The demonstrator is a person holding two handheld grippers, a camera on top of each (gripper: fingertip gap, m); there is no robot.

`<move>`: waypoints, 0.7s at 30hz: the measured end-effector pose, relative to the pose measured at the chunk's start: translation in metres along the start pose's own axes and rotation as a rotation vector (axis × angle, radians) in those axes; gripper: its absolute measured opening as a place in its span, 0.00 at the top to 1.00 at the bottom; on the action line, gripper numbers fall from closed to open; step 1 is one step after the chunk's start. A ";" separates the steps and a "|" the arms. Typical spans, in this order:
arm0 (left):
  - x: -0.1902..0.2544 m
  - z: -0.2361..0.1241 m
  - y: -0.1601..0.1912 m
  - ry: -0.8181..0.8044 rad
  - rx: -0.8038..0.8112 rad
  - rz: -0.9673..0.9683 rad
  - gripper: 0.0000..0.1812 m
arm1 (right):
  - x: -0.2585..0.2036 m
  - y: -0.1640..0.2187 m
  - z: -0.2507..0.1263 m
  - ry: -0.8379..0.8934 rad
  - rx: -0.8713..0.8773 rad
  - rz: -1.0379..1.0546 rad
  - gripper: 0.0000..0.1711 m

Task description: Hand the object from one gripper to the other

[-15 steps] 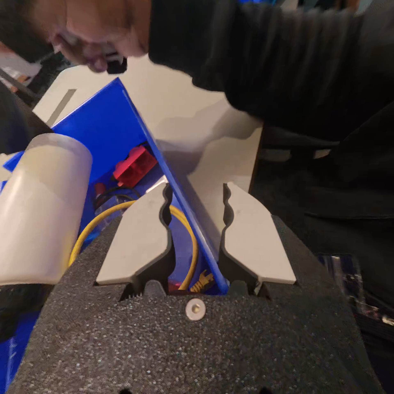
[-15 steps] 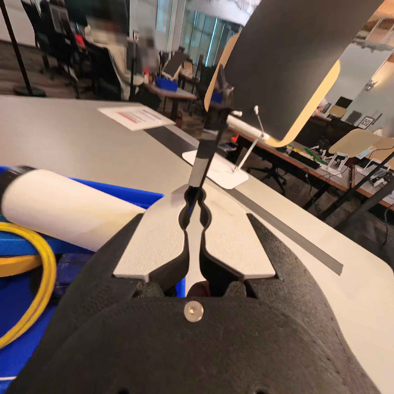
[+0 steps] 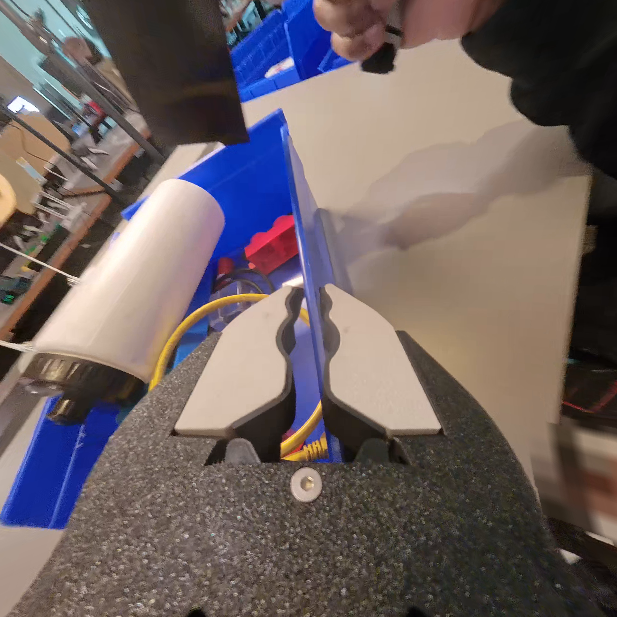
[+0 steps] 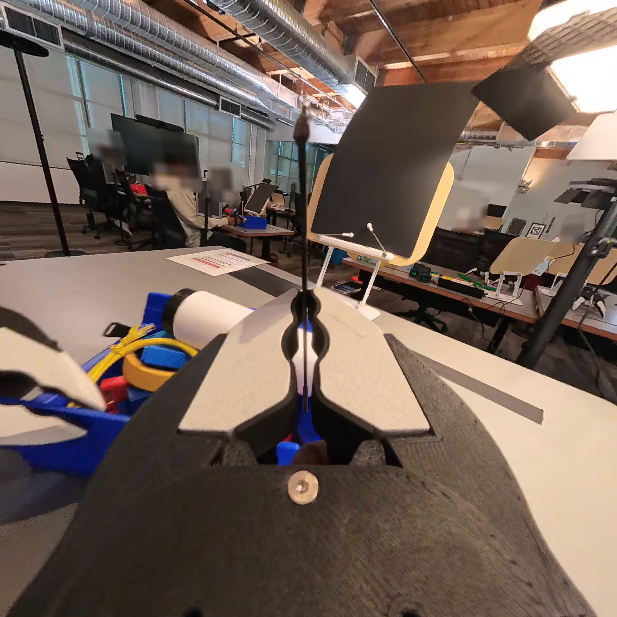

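Note:
My right gripper (image 4: 304, 290) is shut on a thin black strip (image 4: 303, 200) that stands upright out of its fingertips, with a small knob at its top. It hovers over the near end of a blue bin (image 4: 83, 434). My left gripper (image 3: 309, 288) straddles the bin's side wall (image 3: 300, 207). Its jaws stand a narrow gap apart with the wall pinched between the pads. The left gripper also shows at the left edge of the right wrist view (image 4: 40, 400), on the bin's rim.
A white cylinder with a black cap (image 3: 133, 283) lies across the bin (image 4: 207, 317). Inside are a yellow cable (image 3: 173, 334), a yellow tape roll (image 4: 147, 377) and a red brick (image 3: 270, 247). A person's hand (image 3: 354, 26) is above the grey table (image 3: 450, 300). A black board on a stand (image 4: 384, 173) is behind.
My left jaws have gone from wide open to nearly closed around the bin's wall. My right gripper has tilted upward and still holds the black strip.

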State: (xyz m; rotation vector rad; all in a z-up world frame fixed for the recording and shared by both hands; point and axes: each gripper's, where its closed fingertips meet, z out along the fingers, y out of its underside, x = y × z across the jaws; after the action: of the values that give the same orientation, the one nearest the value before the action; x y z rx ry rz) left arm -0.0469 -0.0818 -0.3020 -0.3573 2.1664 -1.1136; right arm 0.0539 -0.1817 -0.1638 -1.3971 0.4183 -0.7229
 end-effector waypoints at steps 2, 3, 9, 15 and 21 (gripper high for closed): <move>-0.026 0.004 0.007 -0.075 0.014 -0.006 0.86 | -0.004 0.005 0.001 -0.014 -0.011 0.001 0.99; -0.039 0.006 0.010 -0.112 0.022 -0.009 0.81 | -0.007 0.006 0.002 -0.025 -0.016 -0.010 0.99; -0.086 -0.008 0.011 -0.120 0.168 -0.211 0.63 | -0.025 0.005 0.004 -0.048 -0.015 -0.095 0.99; -0.109 -0.032 -0.006 -0.137 0.416 -0.406 0.65 | -0.036 0.006 0.008 -0.071 -0.008 -0.105 0.99; -0.114 -0.039 -0.031 -0.201 0.510 -0.286 0.67 | -0.042 0.001 0.006 -0.058 0.008 -0.140 0.99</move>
State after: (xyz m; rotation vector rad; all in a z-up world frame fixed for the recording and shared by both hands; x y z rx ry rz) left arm 0.0095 -0.0187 -0.2113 -0.5266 1.6159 -1.6587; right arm 0.0280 -0.1490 -0.1699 -1.4461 0.2737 -0.7946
